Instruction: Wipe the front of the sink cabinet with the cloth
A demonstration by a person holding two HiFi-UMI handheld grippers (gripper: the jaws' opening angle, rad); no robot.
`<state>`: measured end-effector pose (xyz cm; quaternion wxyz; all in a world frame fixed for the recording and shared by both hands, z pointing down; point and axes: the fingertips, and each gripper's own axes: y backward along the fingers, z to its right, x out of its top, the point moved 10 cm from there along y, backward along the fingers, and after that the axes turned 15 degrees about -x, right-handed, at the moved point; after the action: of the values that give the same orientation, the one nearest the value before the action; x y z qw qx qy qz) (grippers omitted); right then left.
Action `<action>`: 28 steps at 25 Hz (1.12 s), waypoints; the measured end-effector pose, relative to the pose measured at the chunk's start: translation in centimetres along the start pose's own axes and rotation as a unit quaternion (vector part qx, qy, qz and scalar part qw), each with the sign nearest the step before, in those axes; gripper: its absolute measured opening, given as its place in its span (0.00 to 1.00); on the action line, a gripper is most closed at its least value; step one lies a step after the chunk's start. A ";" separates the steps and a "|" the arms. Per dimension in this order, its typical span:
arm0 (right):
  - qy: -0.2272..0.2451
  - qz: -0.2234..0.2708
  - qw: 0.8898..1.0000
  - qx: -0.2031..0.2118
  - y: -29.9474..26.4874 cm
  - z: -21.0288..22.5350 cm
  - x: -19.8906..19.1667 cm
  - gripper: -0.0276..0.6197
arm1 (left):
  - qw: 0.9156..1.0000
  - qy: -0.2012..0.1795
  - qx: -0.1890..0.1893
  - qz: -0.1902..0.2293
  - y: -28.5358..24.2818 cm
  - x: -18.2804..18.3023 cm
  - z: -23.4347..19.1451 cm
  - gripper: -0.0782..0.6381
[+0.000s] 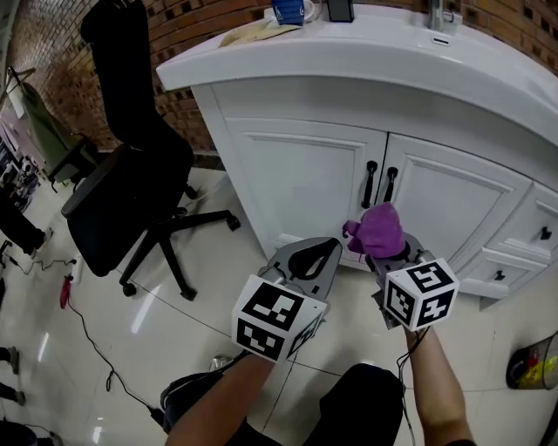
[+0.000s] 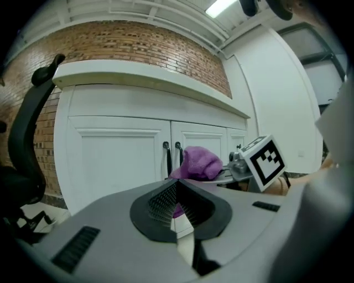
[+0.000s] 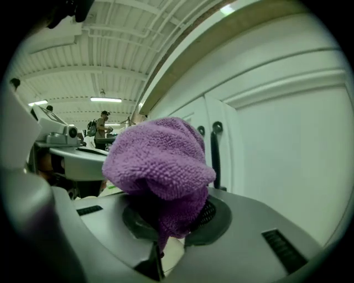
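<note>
Head view: white sink cabinet (image 1: 305,174) in front; purple cloth (image 1: 381,229) low before cabinet's two black door handles (image 1: 379,185); right gripper (image 1: 386,251) holds cloth; left gripper (image 1: 316,253) left of handles; black chair (image 1: 131,192) left of cabinet

Left gripper view: jaws pressed together, nothing between; black-and-white marker cube (image 2: 264,160) right of cloth

Right gripper view: jaws squeeze bunched cloth, close to cabinet door; touching or not, cannot tell

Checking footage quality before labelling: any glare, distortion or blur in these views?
Head view: sink cabinet edges bow outward, glare streaks on the floor tiles. Left gripper view: fisheye vignette, ceiling lamp overexposed. Right gripper view: same vignette, purple cloth sharp.
</note>
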<state>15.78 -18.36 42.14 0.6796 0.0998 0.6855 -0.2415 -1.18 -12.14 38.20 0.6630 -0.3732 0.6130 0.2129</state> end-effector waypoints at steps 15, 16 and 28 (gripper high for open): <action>0.063 0.028 0.996 0.052 -12.6 -13.7 13.0 0.12 | 0.996 0.040 0.056 0.060 7.7 -1.4 -12.1 0.12; 0.054 0.019 0.996 0.063 -13.8 -14.9 13.4 0.12 | 0.996 0.042 0.062 0.056 8.4 -1.7 -12.6 0.12; 0.025 0.019 0.998 0.049 -18.4 -18.9 14.8 0.12 | 0.991 0.068 0.077 0.081 11.6 -2.8 -15.8 0.12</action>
<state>-10.33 -28.22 30.45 0.6610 0.1518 0.6875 -0.2595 -20.54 -16.25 38.70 0.6271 -0.2843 0.6993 0.1921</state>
